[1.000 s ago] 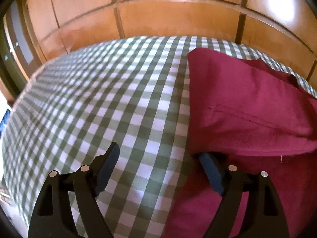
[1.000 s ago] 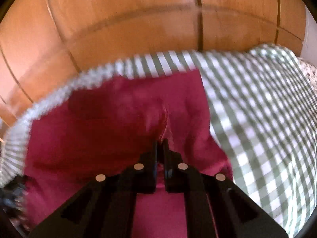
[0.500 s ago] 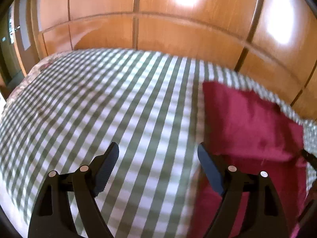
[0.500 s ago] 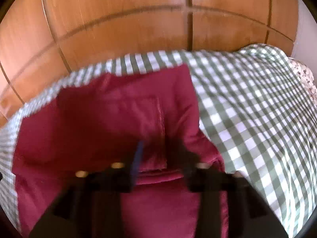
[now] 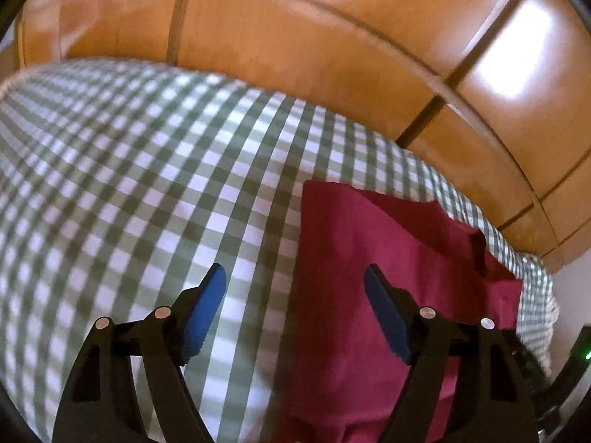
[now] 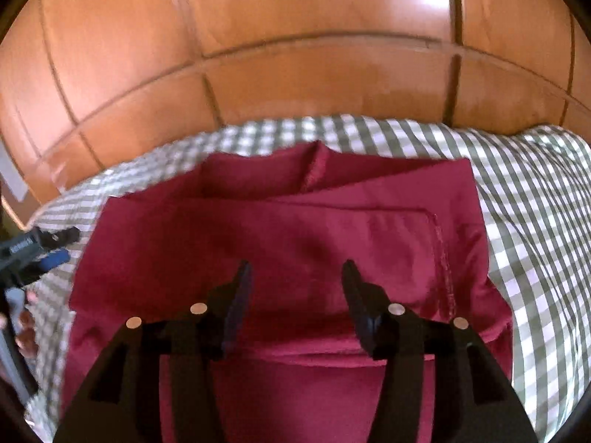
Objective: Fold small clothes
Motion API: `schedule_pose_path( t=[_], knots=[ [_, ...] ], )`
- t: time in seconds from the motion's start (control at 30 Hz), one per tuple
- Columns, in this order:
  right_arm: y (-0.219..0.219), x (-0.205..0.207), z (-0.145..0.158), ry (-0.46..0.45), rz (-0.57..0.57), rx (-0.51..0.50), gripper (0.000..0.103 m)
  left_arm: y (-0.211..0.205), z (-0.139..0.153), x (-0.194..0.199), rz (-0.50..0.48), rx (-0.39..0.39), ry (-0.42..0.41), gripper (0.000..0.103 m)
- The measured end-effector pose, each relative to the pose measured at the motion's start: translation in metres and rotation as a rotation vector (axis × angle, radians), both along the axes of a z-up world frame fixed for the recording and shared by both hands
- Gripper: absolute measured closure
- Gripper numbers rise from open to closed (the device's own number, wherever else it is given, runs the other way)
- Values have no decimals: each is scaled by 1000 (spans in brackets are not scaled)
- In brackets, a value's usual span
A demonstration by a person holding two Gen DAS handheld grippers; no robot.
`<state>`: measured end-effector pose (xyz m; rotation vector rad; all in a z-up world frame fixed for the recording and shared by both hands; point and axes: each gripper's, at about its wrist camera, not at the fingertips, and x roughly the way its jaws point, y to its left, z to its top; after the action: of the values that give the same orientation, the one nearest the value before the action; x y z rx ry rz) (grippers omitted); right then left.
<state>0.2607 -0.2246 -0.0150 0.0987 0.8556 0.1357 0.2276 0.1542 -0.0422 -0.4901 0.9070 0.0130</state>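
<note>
A dark red garment (image 6: 280, 243) lies folded over itself on the green-and-white checked cloth (image 6: 535, 221). Its upper layer ends in a fold line near my right gripper. The garment also shows at the right of the left wrist view (image 5: 369, 265). My right gripper (image 6: 295, 277) is open and empty, above the middle of the garment. My left gripper (image 5: 295, 284) is open and empty, raised over the garment's left edge, with one finger over the checked cloth (image 5: 129, 184) and one over the garment. The left gripper also shows at the left edge of the right wrist view (image 6: 40, 247).
A glossy wooden panelled wall (image 5: 295, 44) rises right behind the cloth's far edge and also shows in the right wrist view (image 6: 295, 55). The checked cloth stretches far to the left. A dark device with a green light (image 5: 585, 354) sits at the far right.
My right gripper was shut on the garment and has opened and let it go. My left gripper has lifted away from the garment's edge and swung right. The folded layer now lies flat.
</note>
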Motion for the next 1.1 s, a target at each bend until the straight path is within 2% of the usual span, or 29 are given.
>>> schedule_pose_path(
  t=[0.03,0.13,0.17,0.2,0.23,0.27,0.3,0.33,0.4,0.47,0.57,0.6,0.63,0.67,0.73,0.87,0.97,1.03,1.1],
  knots=[
    [-5,4,-9,-10,-5,1,53,3,-4,6,-2,-36,7,35],
    [-16,4,-22,-22,-6,21,53,8,-17,24,-18,-137,37,38],
    [-17,3,-23,-30,-3,19,52,9,-23,30,-15,-176,49,49],
    [-17,2,-24,-35,-1,12,51,11,-29,35,-23,-221,59,54],
    [-17,2,-25,-41,0,5,51,12,-33,38,-47,-287,54,75],
    [-16,2,-26,-46,0,3,51,9,-32,37,-62,-309,41,86],
    [-17,1,-27,-54,-1,4,51,7,-27,34,-69,-301,11,87],
    [-17,-1,-27,-59,-2,6,51,2,-18,29,-88,-277,-40,90],
    [-16,-2,-27,-66,-5,0,51,-8,-6,22,-95,-201,-85,90],
    [-10,0,-28,-73,-8,-30,50,-25,0,23,-102,-32,-92,90],
    [-4,0,-28,-77,-10,-74,50,-55,-15,34,-116,239,-14,89],
    [-3,0,-29,-78,-10,-77,50,-67,-20,38,-127,323,-5,86],
    [-4,0,-29,-78,-10,-76,50,-72,-21,38,-126,375,-8,77],
    [-4,0,-29,-79,-10,-73,50,-81,-19,35,-104,461,-15,72],
    [-6,0,-29,-78,-10,-64,50,-88,-11,27,-73,489,-20,69],
    [-6,0,-29,-79,-10,-58,50,-92,9,-15,-60,395,-109,69],
    [-6,0,-29,-80,-10,-59,50,-103,9,-51,-114,386,-145,69],
    [-7,0,-29,-79,-10,-58,50,-113,-2,-61,-146,418,-117,63],
    [-7,0,-28,-78,-11,-60,50,-117,-20,-61,-154,435,-68,63]
  ],
)
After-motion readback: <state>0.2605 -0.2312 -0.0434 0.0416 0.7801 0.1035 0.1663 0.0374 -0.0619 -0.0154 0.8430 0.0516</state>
